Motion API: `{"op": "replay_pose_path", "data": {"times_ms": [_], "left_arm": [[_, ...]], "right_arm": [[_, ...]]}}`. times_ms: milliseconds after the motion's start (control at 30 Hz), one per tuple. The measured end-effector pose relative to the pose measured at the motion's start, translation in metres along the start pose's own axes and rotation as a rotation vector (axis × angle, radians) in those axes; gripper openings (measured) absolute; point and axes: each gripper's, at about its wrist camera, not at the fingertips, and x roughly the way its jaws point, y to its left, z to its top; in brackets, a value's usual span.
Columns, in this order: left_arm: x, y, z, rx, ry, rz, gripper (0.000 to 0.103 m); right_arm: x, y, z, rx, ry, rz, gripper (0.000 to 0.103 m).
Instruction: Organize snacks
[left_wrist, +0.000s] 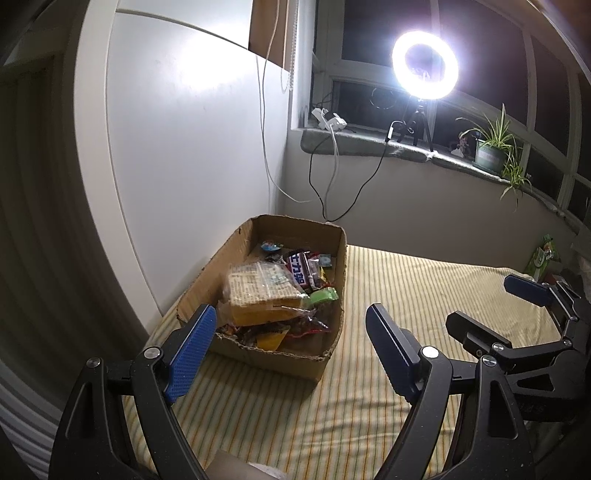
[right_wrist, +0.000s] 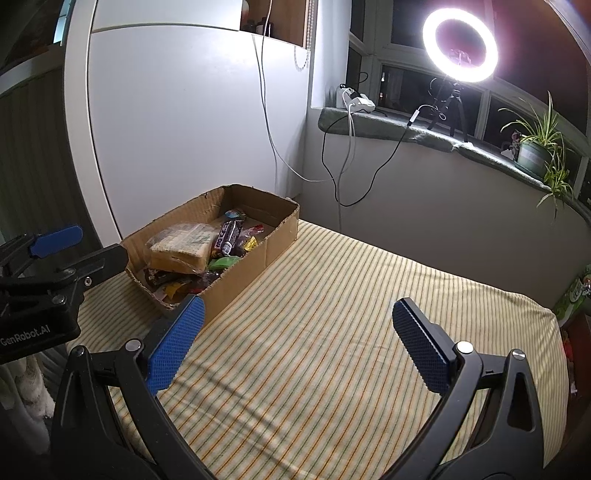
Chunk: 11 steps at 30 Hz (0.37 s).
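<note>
A brown cardboard box (left_wrist: 334, 280) sits at the far left of a striped table, and it also shows in the right wrist view (right_wrist: 240, 273). It holds several snacks: a clear bag of pale crackers (left_wrist: 258, 291), a dark chocolate bar (left_wrist: 301, 273), a green packet (left_wrist: 323, 295) and small sweets. My left gripper (left_wrist: 291, 328) is open and empty, just in front of the box. My right gripper (right_wrist: 295, 325) is open and empty over the bare cloth, to the right of the box. The right gripper appears in the left wrist view (left_wrist: 491, 306), and the left gripper in the right wrist view (right_wrist: 77, 243).
A striped yellow cloth (right_wrist: 332, 332) covers the table. A white cupboard (left_wrist: 177, 147) stands behind the box. A ring light on a tripod (left_wrist: 424, 64), cables and a potted plant (left_wrist: 491, 147) are on the windowsill. A green packet (left_wrist: 543, 254) stands at the far right edge.
</note>
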Motion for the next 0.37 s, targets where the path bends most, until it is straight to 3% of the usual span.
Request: {"op": "replay_pose_path", "data": {"times_ms": [367], "left_arm": [[-0.0002,-0.0058,-0.0033,0.015,-0.010,-0.003,0.083]], "right_arm": [[0.0021,-0.0021,-0.0032,0.015,0.007,-0.005,0.103]]}}
